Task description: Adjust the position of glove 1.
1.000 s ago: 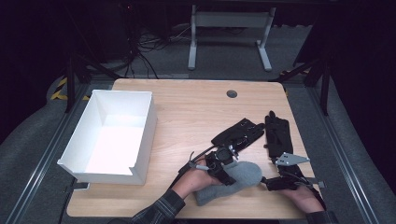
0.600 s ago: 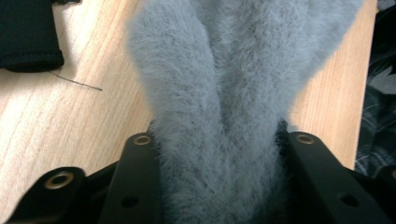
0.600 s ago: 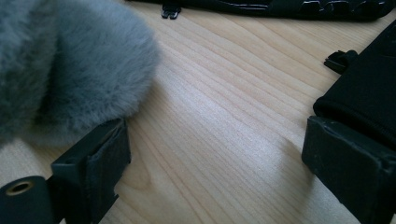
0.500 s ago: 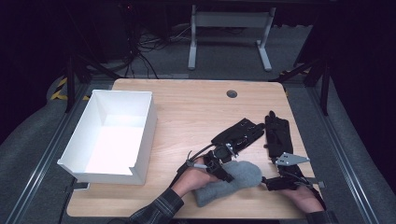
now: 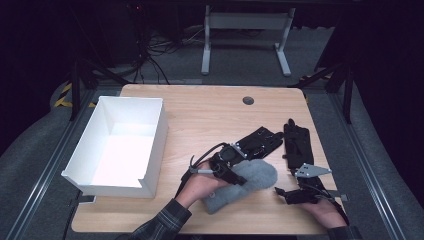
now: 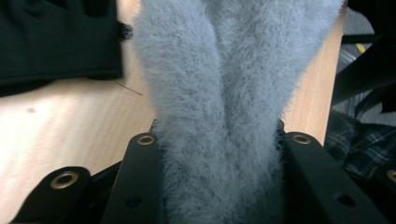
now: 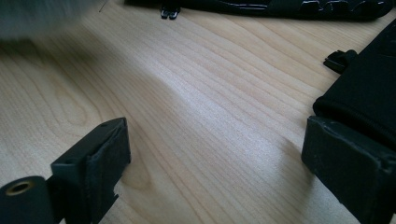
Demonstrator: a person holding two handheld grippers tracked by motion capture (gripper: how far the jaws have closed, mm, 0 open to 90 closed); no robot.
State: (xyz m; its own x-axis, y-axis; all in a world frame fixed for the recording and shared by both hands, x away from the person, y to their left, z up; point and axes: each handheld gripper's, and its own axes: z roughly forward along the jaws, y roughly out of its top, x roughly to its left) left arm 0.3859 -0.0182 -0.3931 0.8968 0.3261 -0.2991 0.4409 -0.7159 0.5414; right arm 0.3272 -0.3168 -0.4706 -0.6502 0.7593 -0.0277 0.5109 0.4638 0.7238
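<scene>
The left tongs [image 5: 235, 172] are clenched on a grey fuzzy mitten [image 5: 245, 182], their jaws having just been closing on it. In the left gripper view the fluffy fabric [image 6: 219, 112] bulges up between the two black jaws and is pinched into a crease down its middle. The mitten lies at the near edge of the wooden table [image 5: 200, 115], just to the right of the left hand [image 5: 200, 182] and between the two pairs of tongs.

The right tongs [image 5: 292, 195] rest low on the table with their jaws released and wide apart; bare pale wood grain [image 7: 210, 116] shows between them.

Just beyond the left tongs lies a flat black glove [image 5: 257, 142], touching or nearly touching the mitten's far side. A second black glove [image 5: 296, 142] lies straight ahead of the right tongs, its cuff close against the right jaw in the right gripper view [image 7: 369, 93]. Both look smooth and matte, with small clips at the edge.

Well to the left of the left tongs stands a white open box [image 5: 155, 140] with plain walls. A round dark hole [image 5: 248, 100] sits in the table far ahead. No writing can be read anywhere.
</scene>
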